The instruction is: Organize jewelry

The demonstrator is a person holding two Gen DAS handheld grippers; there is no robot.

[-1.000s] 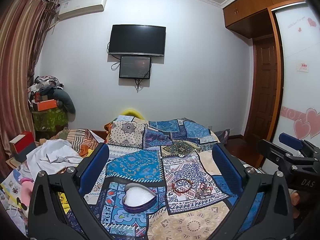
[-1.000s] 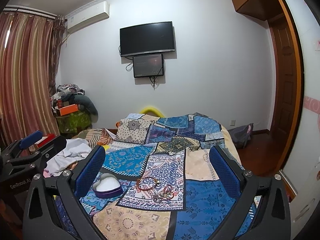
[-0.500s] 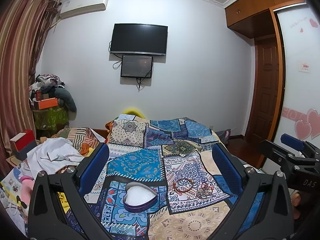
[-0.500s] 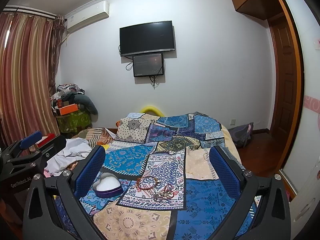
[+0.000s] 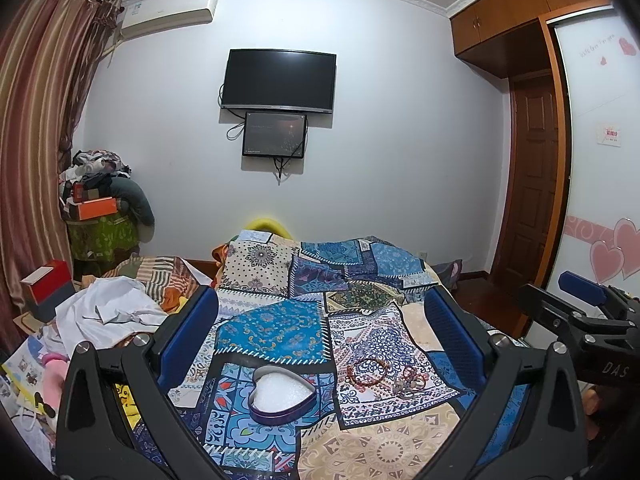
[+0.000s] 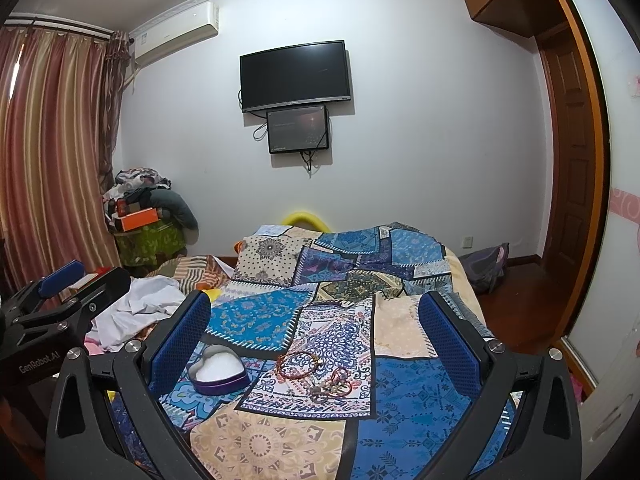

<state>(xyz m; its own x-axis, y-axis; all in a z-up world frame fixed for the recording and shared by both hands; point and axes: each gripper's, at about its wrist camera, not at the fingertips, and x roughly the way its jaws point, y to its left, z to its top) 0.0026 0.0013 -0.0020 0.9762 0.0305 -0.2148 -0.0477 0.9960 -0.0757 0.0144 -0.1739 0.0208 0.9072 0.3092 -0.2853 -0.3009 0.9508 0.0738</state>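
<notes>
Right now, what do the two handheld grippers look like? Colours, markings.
Both match: black angular frames with silver screws and blue textured pads on the fingers. In the left wrist view, the left gripper is in the foreground and the right gripper shows white "DAS" lettering. The right wrist view shows "GenRobot.AI" on the left one.

1. "DAS" stands in pale letters on the black body of the right claw (image 5: 582, 300), seen at the right edge of the left wrist view; the word is cut off by the edge of the picture.
2. "GenRobot.AI" stands in pale letters on the black body of the left claw (image 6: 62, 280), seen at the left edge of the right wrist view.
3. A small white sign (image 5: 610, 135) with red characters hangs on the wardrobe door (image 5: 596, 184); the characters are too small to read.
4. Faint cursive writing (image 5: 595, 48) runs near the top of the same door, beside a red heart; it cannot be read.
</notes>
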